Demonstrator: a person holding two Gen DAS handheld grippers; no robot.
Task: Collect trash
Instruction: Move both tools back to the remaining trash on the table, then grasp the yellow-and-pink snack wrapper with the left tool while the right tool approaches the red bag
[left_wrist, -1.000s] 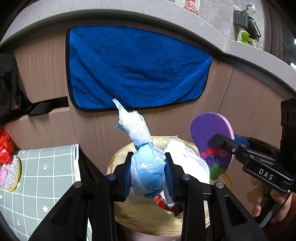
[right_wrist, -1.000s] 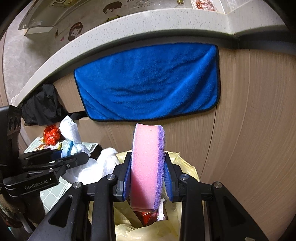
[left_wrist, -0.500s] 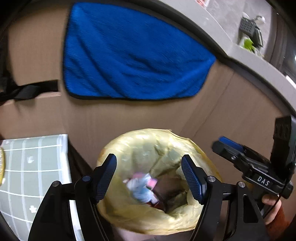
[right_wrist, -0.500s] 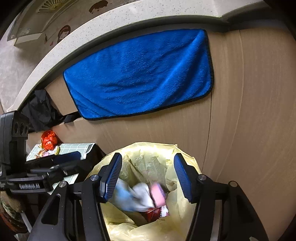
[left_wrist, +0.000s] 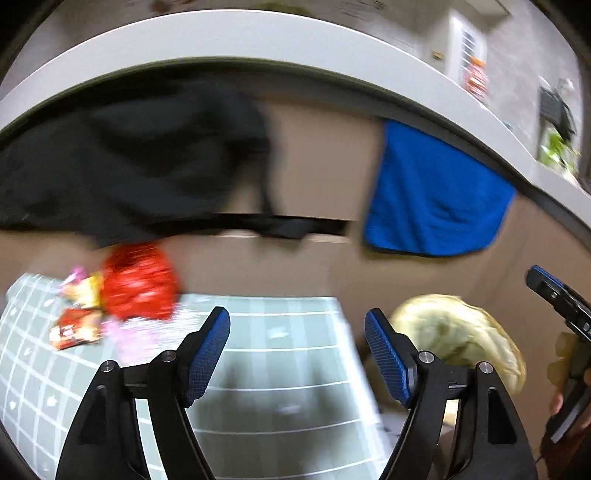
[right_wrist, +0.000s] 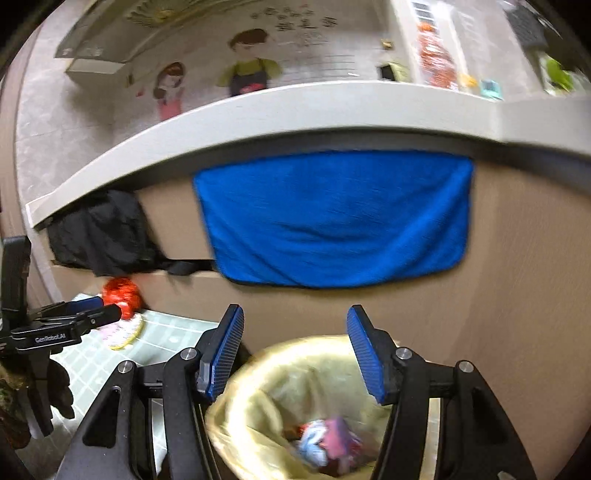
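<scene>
My left gripper (left_wrist: 296, 317) hangs over the grid-patterned tablecloth (left_wrist: 280, 369), its jaws opening with nothing between them. To its left on the cloth lie a crumpled red wrapper (left_wrist: 138, 282), small snack wrappers (left_wrist: 74, 330) and a pink item (left_wrist: 129, 336), all blurred. My right gripper (right_wrist: 295, 312) stands open and empty above the bin lined with a yellow bag (right_wrist: 280, 376). A blue-white wad and a pink sponge (right_wrist: 325, 439) lie inside the bin. In the left wrist view the bin (left_wrist: 458, 332) is at the right, with the right gripper (left_wrist: 554, 295) beyond it.
A blue towel (right_wrist: 332, 221) hangs on the wooden cabinet front under a pale counter edge (right_wrist: 295, 107). Black cloth (right_wrist: 99, 232) spills from a drawer gap behind the table. The left gripper (right_wrist: 92, 310) shows at the left of the right wrist view.
Both grippers opened and let go; the blue-white wad and the pink sponge dropped into the bin. The left gripper swung left over the table. The right one pulled back and up.
</scene>
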